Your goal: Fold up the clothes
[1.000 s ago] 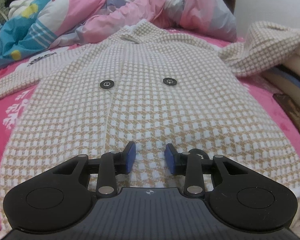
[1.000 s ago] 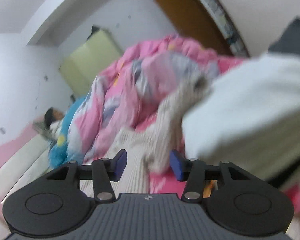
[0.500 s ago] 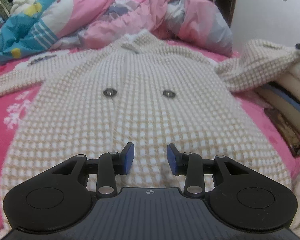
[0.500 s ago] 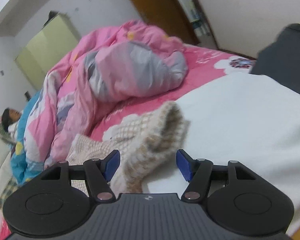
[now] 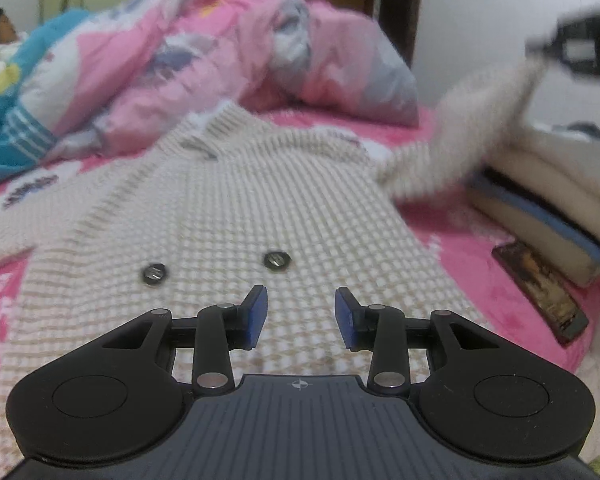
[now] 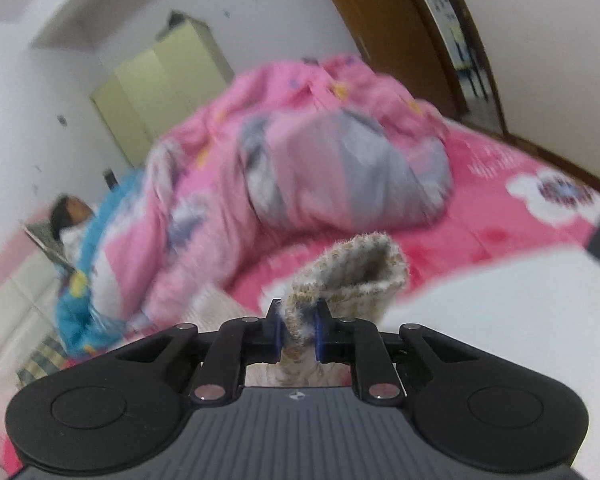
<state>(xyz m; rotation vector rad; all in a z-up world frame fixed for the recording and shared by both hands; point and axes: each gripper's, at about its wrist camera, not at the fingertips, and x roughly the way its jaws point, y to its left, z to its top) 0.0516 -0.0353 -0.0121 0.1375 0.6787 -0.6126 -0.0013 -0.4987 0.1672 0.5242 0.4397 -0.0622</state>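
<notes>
Sleeve cuff [image 6: 352, 276], fuzzy checked knit, pinched in right gripper [image 6: 298, 334].

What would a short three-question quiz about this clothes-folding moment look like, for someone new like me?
1. True or false: the right gripper is shut on the sleeve cuff of the checked coat.
2. Which is the left gripper doing? A) pinching a button B) hovering open over the coat's lower front C) holding the pink quilt
3. Fill in: the coat's two dark buttons lie just ____ the left gripper's fingertips, in its own view.

Key
1. True: the cuff is clamped between the blue pads and lifted off the bed.
2. B: its jaws stand apart with nothing between them.
3. Beyond (ahead of).
</notes>
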